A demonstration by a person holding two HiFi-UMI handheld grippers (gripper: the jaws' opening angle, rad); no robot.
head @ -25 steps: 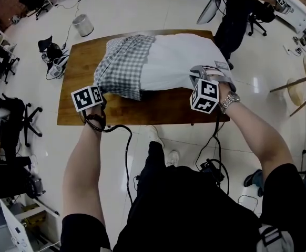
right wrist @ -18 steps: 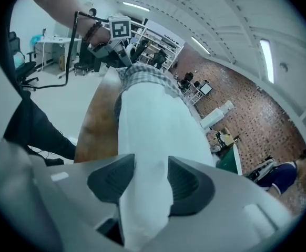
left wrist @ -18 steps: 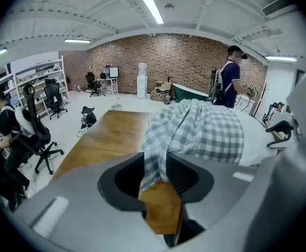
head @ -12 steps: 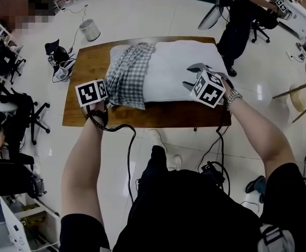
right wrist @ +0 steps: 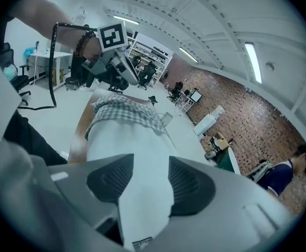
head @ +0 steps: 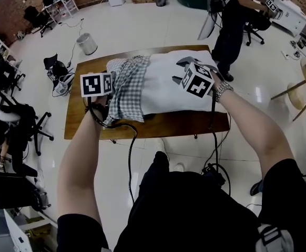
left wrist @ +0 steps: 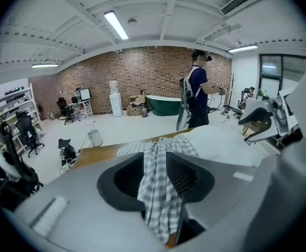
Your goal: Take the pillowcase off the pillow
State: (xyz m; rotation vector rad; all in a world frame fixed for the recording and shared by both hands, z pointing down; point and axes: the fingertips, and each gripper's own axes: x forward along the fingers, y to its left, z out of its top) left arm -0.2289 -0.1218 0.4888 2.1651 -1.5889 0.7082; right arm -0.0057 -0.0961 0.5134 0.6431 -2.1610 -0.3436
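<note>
**Pillowcase nearly off, but both grips look loose**

From the head view, the pillow [head: 166, 83] lies across the wooden table [head: 79, 117], mostly bare and white. The checked pillowcase [head: 126, 85] is bunched over its left end only. The left gripper [head: 110, 91] sits at that bunched end, with a flap of cloth drooping beneath it. The right gripper [head: 180, 71] is raised over the bare part. A second person stands just beyond the table's far side.

In the left gripper view, the pillowcase [left wrist: 161, 188] runs up from the table and hangs down between the left gripper's [left wrist: 155, 175] jaws. These have just been opening, yet cloth fills the gap and both pads bear on it. It's a pinch, though I'd judge it a slack one.

In the right gripper view, the right gripper's [right wrist: 148, 185] jaws have likewise just been opening. They squeeze a fold of the white pillow [right wrist: 126, 146], and the checked cloth [right wrist: 124, 114] shows at the far end.

I see two ways this could go wrong. If the left pinch slackens, the checked cloth may slide out mid-pull and stay on the pillow. If the right hold gives, the pillow could follow the case leftward and drop off the table's end.
</note>
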